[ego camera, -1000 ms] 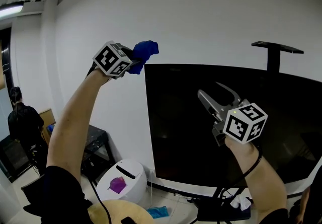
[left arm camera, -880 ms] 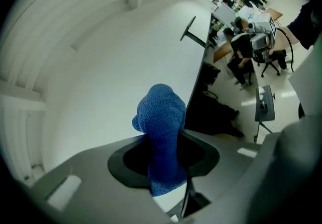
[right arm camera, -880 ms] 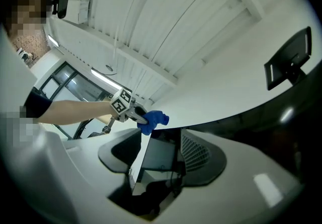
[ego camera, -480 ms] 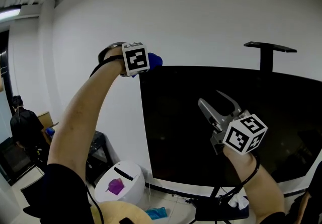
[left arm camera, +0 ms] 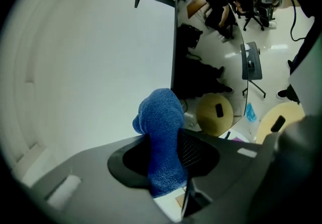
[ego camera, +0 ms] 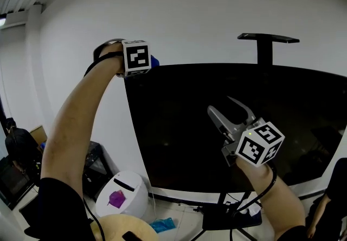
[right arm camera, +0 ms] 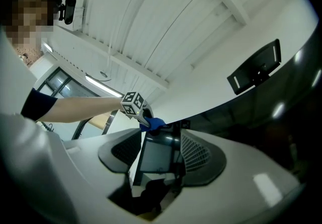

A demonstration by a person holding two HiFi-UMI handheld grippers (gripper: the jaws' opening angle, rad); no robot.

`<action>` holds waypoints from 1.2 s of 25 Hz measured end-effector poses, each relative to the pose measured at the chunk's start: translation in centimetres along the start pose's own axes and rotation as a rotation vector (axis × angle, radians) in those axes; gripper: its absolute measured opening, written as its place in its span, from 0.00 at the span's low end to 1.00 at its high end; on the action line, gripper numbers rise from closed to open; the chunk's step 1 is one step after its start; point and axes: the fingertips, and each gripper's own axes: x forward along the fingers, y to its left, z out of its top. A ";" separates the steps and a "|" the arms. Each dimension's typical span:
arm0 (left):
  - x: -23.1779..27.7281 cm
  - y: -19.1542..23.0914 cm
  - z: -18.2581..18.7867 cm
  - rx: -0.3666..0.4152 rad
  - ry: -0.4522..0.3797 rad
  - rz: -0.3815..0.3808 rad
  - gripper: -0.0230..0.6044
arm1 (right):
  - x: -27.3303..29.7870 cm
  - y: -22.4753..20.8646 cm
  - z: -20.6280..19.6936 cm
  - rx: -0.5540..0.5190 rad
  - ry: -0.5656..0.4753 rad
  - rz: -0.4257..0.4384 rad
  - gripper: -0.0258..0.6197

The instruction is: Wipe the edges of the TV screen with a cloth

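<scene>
TV (ego camera: 233, 126) edge wipe: cloth at top-left corner

Pinches cloth (left arm camera: 162, 142) tight in left gripper (left arm camera: 166, 155), up at TV's top-left corner. Holds right gripper (ego camera: 221, 105) spread and empty before mid-screen. Likely early in edge pass. Needs next a steady drag along top or left edge. Confirms pinch only in left gripper view, and shows cloth at corner best in right gripper view.

blue cloth (left arm camera: 161, 137), black TV screen (ego camera: 173, 126), white wall (ego camera: 190, 12)
</scene>
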 end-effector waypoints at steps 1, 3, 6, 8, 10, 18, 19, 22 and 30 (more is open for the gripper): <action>-0.2 0.0 0.9 -0.008 -0.004 -0.003 0.24 | -0.5 -0.5 0.1 0.006 0.002 -0.001 0.43; -0.4 0.1 2.8 0.016 0.001 0.007 0.24 | -1.8 -1.4 0.4 0.009 0.003 -0.004 0.43; -0.8 -0.1 4.1 0.037 0.019 0.004 0.24 | -3.6 -2.2 1.1 -0.006 0.007 -0.014 0.43; -1.1 -0.3 4.6 0.032 0.020 0.002 0.24 | -4.8 -2.7 1.3 -0.018 0.016 -0.028 0.43; -1.7 -0.5 5.9 0.034 0.021 0.006 0.24 | -6.4 -3.8 1.4 -0.018 0.026 -0.047 0.43; -4.0 -1.1 14.8 0.083 -0.012 0.014 0.24 | -13.0 -9.5 3.1 -0.021 0.043 -0.125 0.42; -4.4 -1.3 15.8 0.085 -0.015 0.015 0.24 | -13.6 -10.0 3.4 -0.022 0.047 -0.131 0.41; -4.9 -1.4 18.4 0.092 -0.002 0.030 0.24 | -15.6 -11.2 4.5 -0.025 0.056 -0.149 0.41; -7.0 -1.5 25.3 0.136 -0.035 0.084 0.24 | -20.4 -13.0 7.3 -0.056 0.080 -0.155 0.41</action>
